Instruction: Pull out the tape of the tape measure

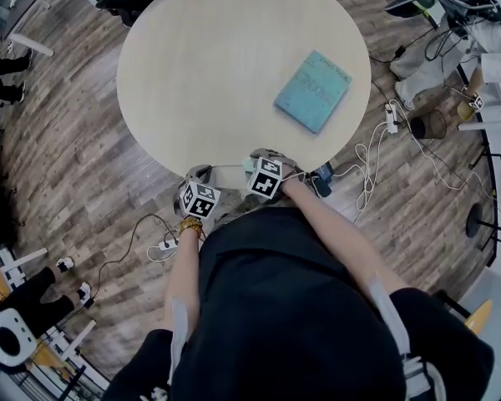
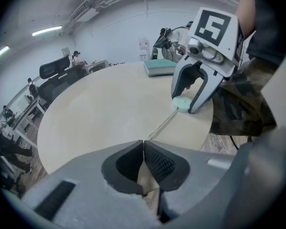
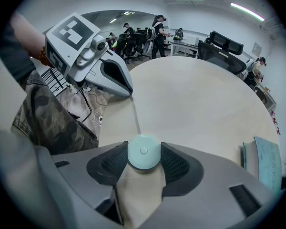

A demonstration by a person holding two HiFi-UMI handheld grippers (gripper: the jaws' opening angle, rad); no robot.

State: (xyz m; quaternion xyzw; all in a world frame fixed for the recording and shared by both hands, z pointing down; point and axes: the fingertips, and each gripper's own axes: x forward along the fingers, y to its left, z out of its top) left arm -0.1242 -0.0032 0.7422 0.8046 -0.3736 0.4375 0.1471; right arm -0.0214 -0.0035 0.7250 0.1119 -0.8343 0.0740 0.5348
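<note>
In the head view the marker cubes (image 1: 265, 178) hide the jaws and what they grip; the right tool (image 3: 143, 152) is clamped on the round mint-green plastic tape measure (image 3: 143, 149) at the near edge of the round beige surface (image 3: 205, 104); the left tool (image 2: 143, 143), just left of it, jaws pressed together, pinches the thin pale tape (image 2: 162, 124) drawn out between them; a teal book (image 3: 267, 163), farther right, is cut off at the right gripper view's edge.

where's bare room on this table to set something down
Bare: all the table left of and beyond the book. Crowded: near edge, where left gripper pinches the tape and right gripper holds the tape measure.
</note>
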